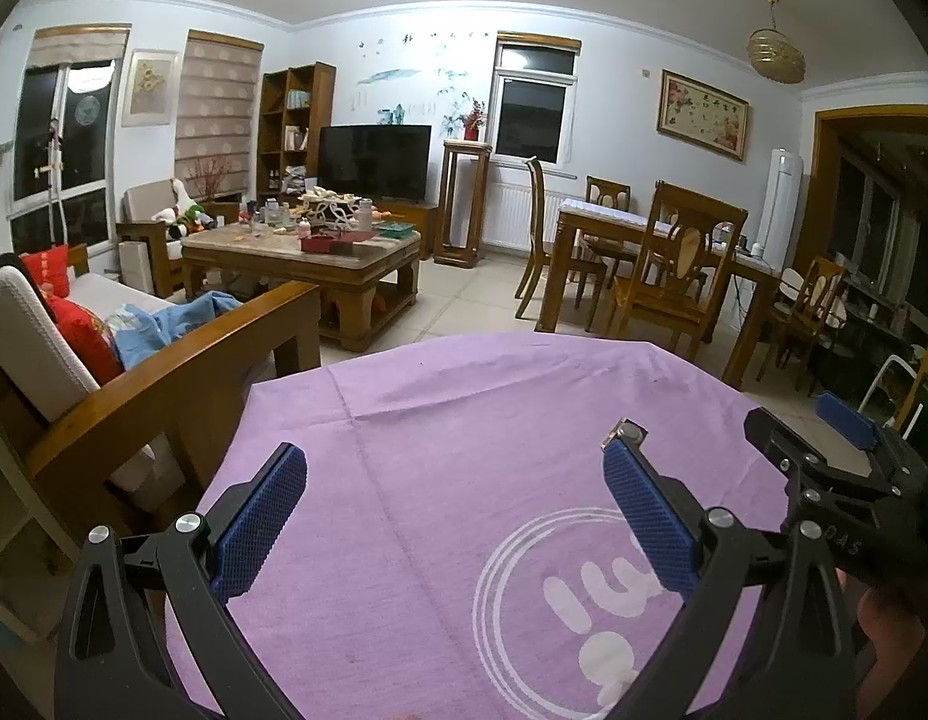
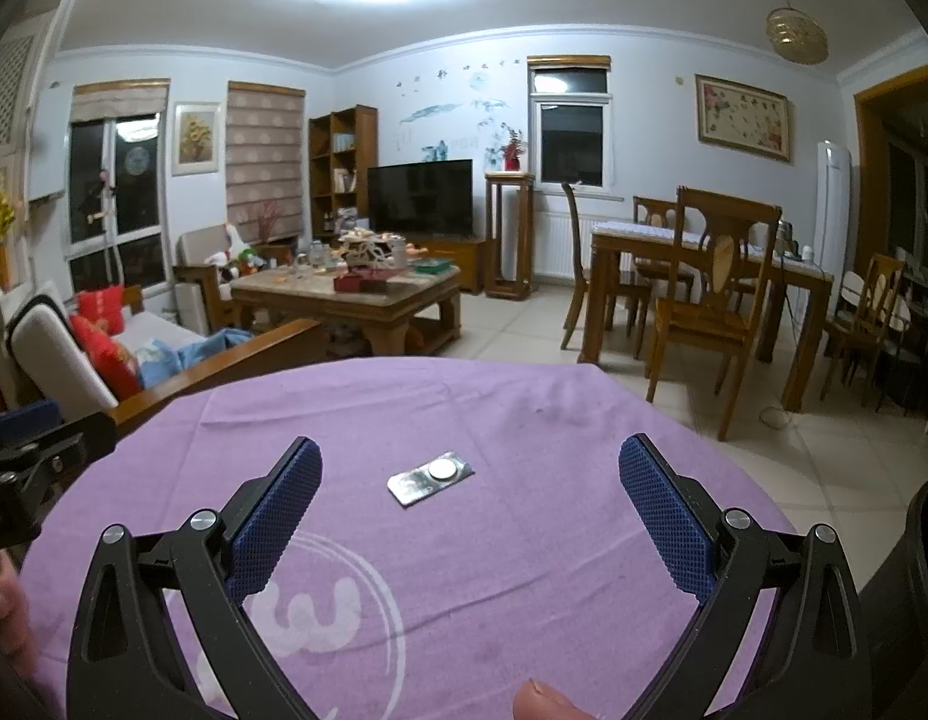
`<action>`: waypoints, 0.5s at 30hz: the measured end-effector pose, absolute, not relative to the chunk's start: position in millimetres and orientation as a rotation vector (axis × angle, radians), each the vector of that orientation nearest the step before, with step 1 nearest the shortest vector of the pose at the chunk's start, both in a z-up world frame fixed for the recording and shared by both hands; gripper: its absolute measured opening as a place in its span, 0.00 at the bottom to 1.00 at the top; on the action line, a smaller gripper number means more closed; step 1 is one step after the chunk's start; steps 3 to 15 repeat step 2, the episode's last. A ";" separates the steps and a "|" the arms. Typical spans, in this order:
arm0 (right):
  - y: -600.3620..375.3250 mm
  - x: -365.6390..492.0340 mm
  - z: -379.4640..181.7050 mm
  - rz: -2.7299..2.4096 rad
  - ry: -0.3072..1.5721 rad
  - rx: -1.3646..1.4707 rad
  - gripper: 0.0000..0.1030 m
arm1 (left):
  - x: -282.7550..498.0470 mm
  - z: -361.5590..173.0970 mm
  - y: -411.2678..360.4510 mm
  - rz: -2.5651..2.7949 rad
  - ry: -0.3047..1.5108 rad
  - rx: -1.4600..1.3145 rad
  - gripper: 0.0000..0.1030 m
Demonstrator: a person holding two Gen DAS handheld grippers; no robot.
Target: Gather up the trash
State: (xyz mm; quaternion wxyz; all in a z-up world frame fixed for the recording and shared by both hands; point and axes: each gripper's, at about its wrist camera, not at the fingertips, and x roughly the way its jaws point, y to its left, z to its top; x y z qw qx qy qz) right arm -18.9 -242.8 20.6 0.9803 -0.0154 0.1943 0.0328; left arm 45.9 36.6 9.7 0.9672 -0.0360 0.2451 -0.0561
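In the left wrist view, the left gripper (image 1: 455,516) is held spread wide over the purple cloth (image 1: 464,420) on the counter, and nothing is pinched. Only a corner of the small foil pack (image 1: 625,431) is seen, just past one blue pad.

In the right wrist view, the right gripper (image 2: 470,510) is spread wide too. The foil pack (image 2: 431,477) is seen lying flat between the pads, a little ahead. It is judged light, thin, stiff and slippery, so it is best pinched by its long edges.
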 end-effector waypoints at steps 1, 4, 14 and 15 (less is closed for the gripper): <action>-242.4 -19.3 22.2 0.066 0.391 -0.030 0.95 | 45.4 9.8 38.3 -0.111 0.495 -0.074 0.95; -242.3 -19.2 21.9 0.066 0.391 -0.030 0.95 | 46.1 10.1 39.6 -0.110 0.494 -0.073 0.95; -242.3 -19.2 21.9 0.066 0.391 -0.030 0.95 | 46.1 10.1 39.6 -0.110 0.494 -0.073 0.95; -242.3 -19.2 21.9 0.066 0.391 -0.030 0.95 | 46.1 10.1 39.6 -0.110 0.494 -0.073 0.95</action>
